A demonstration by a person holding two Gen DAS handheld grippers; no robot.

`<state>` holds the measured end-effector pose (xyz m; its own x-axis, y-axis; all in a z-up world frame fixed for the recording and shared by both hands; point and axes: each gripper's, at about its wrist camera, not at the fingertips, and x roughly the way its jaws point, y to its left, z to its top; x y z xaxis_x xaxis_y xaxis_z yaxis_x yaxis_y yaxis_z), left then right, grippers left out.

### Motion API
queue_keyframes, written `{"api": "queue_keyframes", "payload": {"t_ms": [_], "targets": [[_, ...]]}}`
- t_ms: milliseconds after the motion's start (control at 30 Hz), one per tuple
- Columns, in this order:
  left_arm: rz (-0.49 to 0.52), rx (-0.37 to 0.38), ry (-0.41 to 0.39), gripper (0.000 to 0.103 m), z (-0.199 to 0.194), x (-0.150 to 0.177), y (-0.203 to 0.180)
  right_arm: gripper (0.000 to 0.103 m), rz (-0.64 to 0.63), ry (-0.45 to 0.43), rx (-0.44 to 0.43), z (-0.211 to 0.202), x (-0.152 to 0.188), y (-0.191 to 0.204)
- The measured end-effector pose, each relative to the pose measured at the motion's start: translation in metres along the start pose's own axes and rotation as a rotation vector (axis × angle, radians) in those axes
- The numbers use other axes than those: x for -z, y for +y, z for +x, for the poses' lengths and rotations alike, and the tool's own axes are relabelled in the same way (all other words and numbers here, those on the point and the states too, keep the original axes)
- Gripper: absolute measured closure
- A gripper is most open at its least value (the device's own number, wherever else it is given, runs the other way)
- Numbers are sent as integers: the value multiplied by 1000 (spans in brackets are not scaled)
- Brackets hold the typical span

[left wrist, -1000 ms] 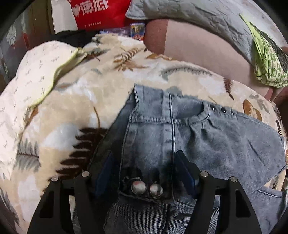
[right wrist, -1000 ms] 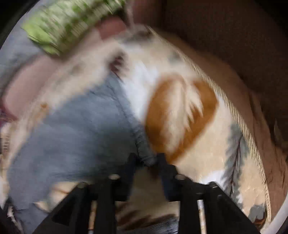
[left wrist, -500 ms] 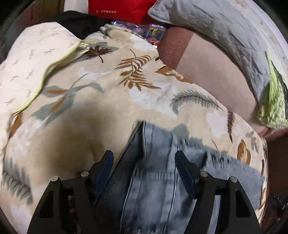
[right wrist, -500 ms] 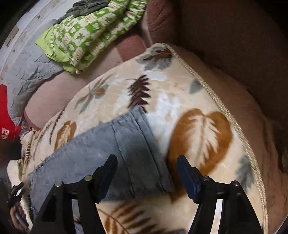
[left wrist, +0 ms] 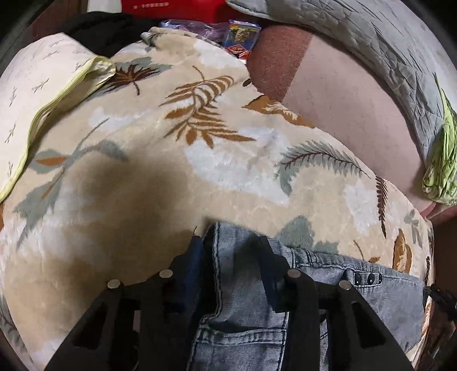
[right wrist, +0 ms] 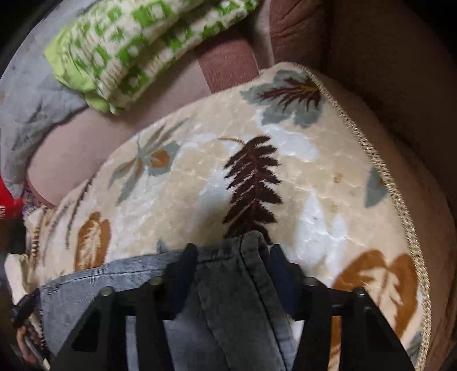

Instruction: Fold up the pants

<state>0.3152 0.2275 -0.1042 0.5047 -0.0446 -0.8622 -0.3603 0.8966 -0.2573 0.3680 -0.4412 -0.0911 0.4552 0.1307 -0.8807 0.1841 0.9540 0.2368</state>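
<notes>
Blue-grey denim pants [left wrist: 245, 291] lie on a cream leaf-print blanket [left wrist: 171, 171]. In the left wrist view my left gripper [left wrist: 230, 248] is open, its fingers straddling the far corner of the waistband, with dark rivets [left wrist: 368, 277] to the right. In the right wrist view my right gripper [right wrist: 232, 256] is open, its fingers either side of the pants' [right wrist: 228, 285] far hemmed corner on the blanket [right wrist: 257, 177]. Neither gripper is closed on the cloth.
A brown-pink sofa back [left wrist: 337, 94] rises behind the blanket, with a grey quilt [left wrist: 357, 31] and a green patterned cloth [right wrist: 137, 54] on it. A cream pillow [left wrist: 31, 94] lies at left. A red bag [left wrist: 171, 8] and snack packets [left wrist: 242, 34] sit behind.
Both grippers have drawn back toward me, so the pants' far edge now sits between the fingertips of each. The finger gaps look narrower than half a second ago.
</notes>
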Motion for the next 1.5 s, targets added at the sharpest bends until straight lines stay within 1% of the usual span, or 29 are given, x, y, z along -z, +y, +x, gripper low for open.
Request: {"api": "queue_keyframes", "payload": {"t_ms": [100,133,167,200,300,367,400,433,467,500,567,600,633,667,700,733,767,833,900,1000,1067,1167,1233,1300,1333,1367,1433,1500], "targets": [[3,-6,6,67,4,-4,0,72,-15,18,40,15,0,5],[6,-10,12,78,6,-5,-1,74,-24,14,52,16,1,6],[7,-14,16,93,7,-6,-1,77,-27,10,58,16,1,6],[6,-18,21,95,9,-8,-1,79,-28,7,62,16,1,5],[-5,-5,33,96,12,-11,2,79,-56,27,67,16,0,6],[-13,18,43,96,14,-12,5,75,-71,30,74,13,-1,9],[-13,23,46,96,15,-13,5,65,-65,26,68,11,-2,9],[-15,24,45,96,16,-14,6,57,-53,22,55,10,-4,7],[-13,24,47,94,16,-14,6,42,-35,16,44,9,-4,5],[-13,28,49,91,17,-14,6,40,-27,11,45,10,-4,5],[-12,67,52,67,18,-14,4,40,-33,27,50,16,-5,7],[-6,79,50,62,18,-14,1,40,-33,34,43,20,-4,7],[9,66,46,60,17,-14,-3,42,-35,36,44,22,-3,9],[27,40,42,67,17,-13,-7,56,-42,28,54,23,-2,10],[53,1,35,80,17,-12,-12,74,-42,21,70,23,-3,11],[81,-42,31,100,18,-11,-15,75,-38,17,67,21,-3,10],[81,-38,30,101,17,-11,-15,81,-39,15,58,19,-3,10],[63,-27,16,101,11,-12,-12,83,-64,0,63,12,-3,14],[47,-16,-13,101,-3,-13,-11,84,-55,-38,50,-2,-4,15],[41,21,-80,101,-40,-14,-11,84,-57,-94,28,-31,-3,20],[31,58,-130,101,-73,-11,-11,84,-57,-131,12,-50,-2,24],[31,112,-207,101,-127,-2,-12,84,-51,-205,-23,-95,3,26],[40,153,-251,101,-164,10,-11,84,-55,-261,-47,-131,12,26],[57,200,-287,101,-204,29,-7,84,-56,-307,-82,-169,27,22],[66,230,-311,101,-228,46,0,84,-58,-329,-103,-188,39,17],[78,240,-319,101,-243,60,4,84,-60,-341,-111,-200,48,15],[98,250,-319,101,-265,91,16,84,-61,-370,-135,-228,78,2],[105,275,-305,100,-281,132,38,84,-69,-374,-147,-247,116,-16]]}}
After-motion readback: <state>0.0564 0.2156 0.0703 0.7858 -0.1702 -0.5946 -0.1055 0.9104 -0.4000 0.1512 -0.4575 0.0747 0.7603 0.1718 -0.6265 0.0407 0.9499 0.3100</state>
